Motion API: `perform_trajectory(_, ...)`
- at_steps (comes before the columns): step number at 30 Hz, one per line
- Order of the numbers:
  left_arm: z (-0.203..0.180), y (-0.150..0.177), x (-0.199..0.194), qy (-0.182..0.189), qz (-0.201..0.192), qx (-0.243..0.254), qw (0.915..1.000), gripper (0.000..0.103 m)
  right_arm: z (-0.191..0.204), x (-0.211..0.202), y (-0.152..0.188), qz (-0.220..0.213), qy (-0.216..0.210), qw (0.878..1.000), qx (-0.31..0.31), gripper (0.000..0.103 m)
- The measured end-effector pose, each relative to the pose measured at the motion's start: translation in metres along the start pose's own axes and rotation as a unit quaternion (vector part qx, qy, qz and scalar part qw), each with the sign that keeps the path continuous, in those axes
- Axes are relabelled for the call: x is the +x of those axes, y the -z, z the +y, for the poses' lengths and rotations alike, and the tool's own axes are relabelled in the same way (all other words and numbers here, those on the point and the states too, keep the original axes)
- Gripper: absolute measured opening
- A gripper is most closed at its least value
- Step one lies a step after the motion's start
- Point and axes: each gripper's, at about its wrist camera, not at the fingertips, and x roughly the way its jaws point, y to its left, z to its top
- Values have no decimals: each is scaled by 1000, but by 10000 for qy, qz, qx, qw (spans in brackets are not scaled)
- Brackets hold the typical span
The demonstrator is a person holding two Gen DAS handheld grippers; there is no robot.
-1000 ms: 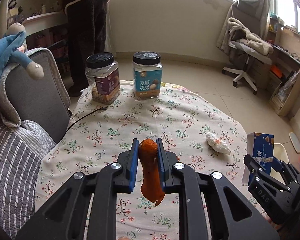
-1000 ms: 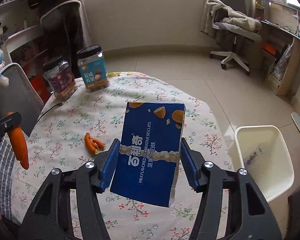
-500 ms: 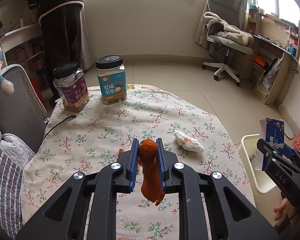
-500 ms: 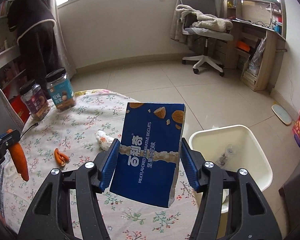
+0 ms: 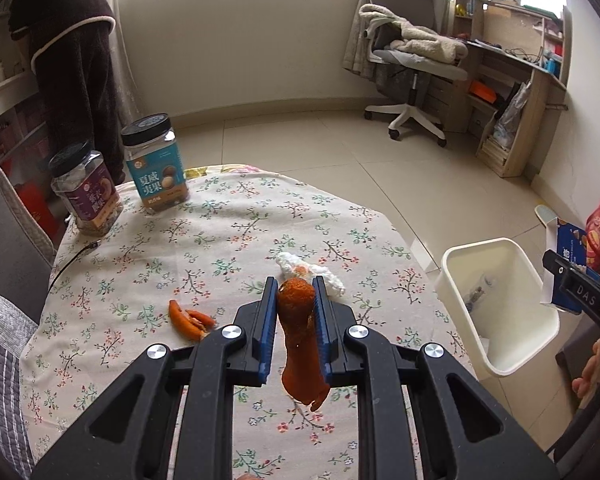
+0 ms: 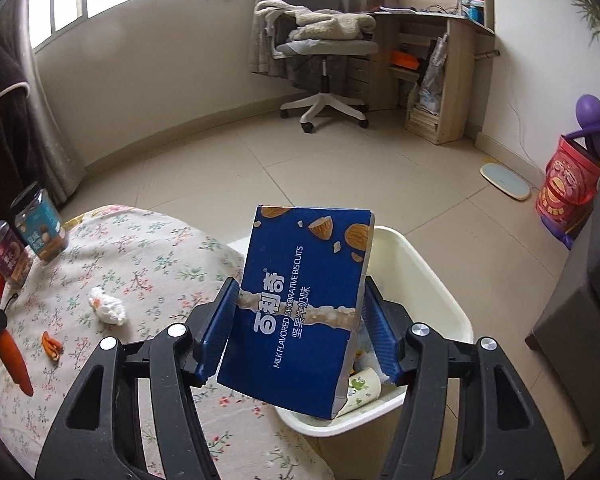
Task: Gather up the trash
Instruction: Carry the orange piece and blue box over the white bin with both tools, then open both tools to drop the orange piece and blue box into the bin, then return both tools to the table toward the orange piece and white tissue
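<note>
This is a room in a home. The table (image 5: 228, 240) has a flowered cloth, a blanket lies over the office chair (image 5: 412, 64) in the upper right, next to a cluttered wooden desk (image 5: 532, 80), and the floor (image 5: 320, 144) is tiled.

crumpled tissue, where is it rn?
Left wrist view: the crumpled tissue lies on the floral tablecloth, just beyond the left gripper, right of the loose peel.

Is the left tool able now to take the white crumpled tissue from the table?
Probably not yet: the left tool is shut on an orange peel, so nothing else fits. The tissue lies unobstructed just ahead.
</note>
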Motion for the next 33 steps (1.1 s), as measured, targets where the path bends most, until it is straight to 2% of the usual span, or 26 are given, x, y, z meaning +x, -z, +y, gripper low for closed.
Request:
perform_trajectory(4, -28, -5, 6, 195, -11, 226, 9996, 18, -32, 1, -7, 26, 248, 9986, 465, 66)
perform_trajectory(7, -53, -11, 9, 348, -30, 415, 9985, 18, -49, -1, -11, 6, 425, 9969, 668, 78)
perform_trajectory(11, -91, -21, 15, 661, -31, 538, 9964, 18, -70, -5, -12, -49, 583, 9945, 872, 85)
perform_trajectory(20, -173, -36, 29, 1250, 86, 759, 9892, 18, -107, -14, -14, -280, 1024, 9870, 1204, 90)
perform_trajectory(26, -212, -44, 37, 1655, 252, 879, 9820, 19, -130, -20, -12, -347, 1227, 9813, 1442, 92)
perform_trajectory(27, -217, -44, 38, 1734, 290, 911, 9802, 21, -134, -21, -13, -366, 1249, 9805, 1472, 92)
perform_trajectory(28, -221, -45, 40, 1808, 338, 920, 9786, 30, -136, -23, -14, -380, 1267, 9799, 1492, 92)
perform_trajectory(29, -223, -44, 40, 1877, 375, 904, 9773, 50, -137, -24, -14, -388, 1281, 9796, 1498, 92)
perform_trajectory(30, -222, -45, 40, 1913, 387, 871, 9769, 60, -138, -25, -13, -398, 1281, 9796, 1498, 92)
perform_trajectory(33, -216, -44, 37, 1814, 345, 880, 9789, 61, -132, -25, -12, -416, 1230, 9811, 1438, 94)
